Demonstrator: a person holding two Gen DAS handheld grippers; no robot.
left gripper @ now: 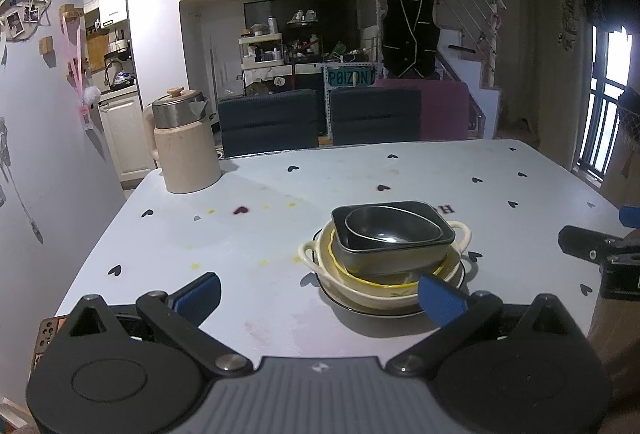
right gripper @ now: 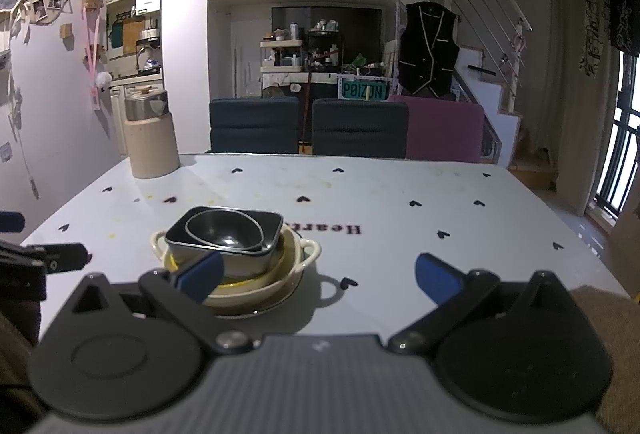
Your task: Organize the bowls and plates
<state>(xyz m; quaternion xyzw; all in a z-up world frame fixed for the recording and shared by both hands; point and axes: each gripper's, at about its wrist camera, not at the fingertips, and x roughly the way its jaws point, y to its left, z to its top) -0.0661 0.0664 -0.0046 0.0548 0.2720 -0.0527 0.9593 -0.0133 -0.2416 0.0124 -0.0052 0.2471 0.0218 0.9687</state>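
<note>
One stack of dishes stands on the table. Lowest is a dark-rimmed plate (left gripper: pixel 362 308), on it a cream two-handled bowl (left gripper: pixel 308 252) and a yellow-rimmed bowl (left gripper: pixel 352 274). Above sit a dark rectangular dish (left gripper: pixel 394 254) and, nested inside, a dark rounded bowl (left gripper: pixel 390 228). The same stack appears in the right wrist view: cream bowl (right gripper: pixel 310 248), rectangular dish (right gripper: pixel 240 258), rounded bowl (right gripper: pixel 226 232). My left gripper (left gripper: pixel 320 294) is open, low in front of the stack and slightly left. My right gripper (right gripper: pixel 318 280) is open too, to the stack's right, its left pad (right gripper: pixel 200 276) overlapping the stack.
A beige kettle (left gripper: pixel 182 142) with a metal lid stands at the table's far left corner. Dark chairs (left gripper: pixel 270 122) and a purple one (left gripper: pixel 442 110) line the far edge. The table (right gripper: pixel 420 194) has a heart-print cover. The right gripper's body (left gripper: pixel 600 254) shows at the right edge.
</note>
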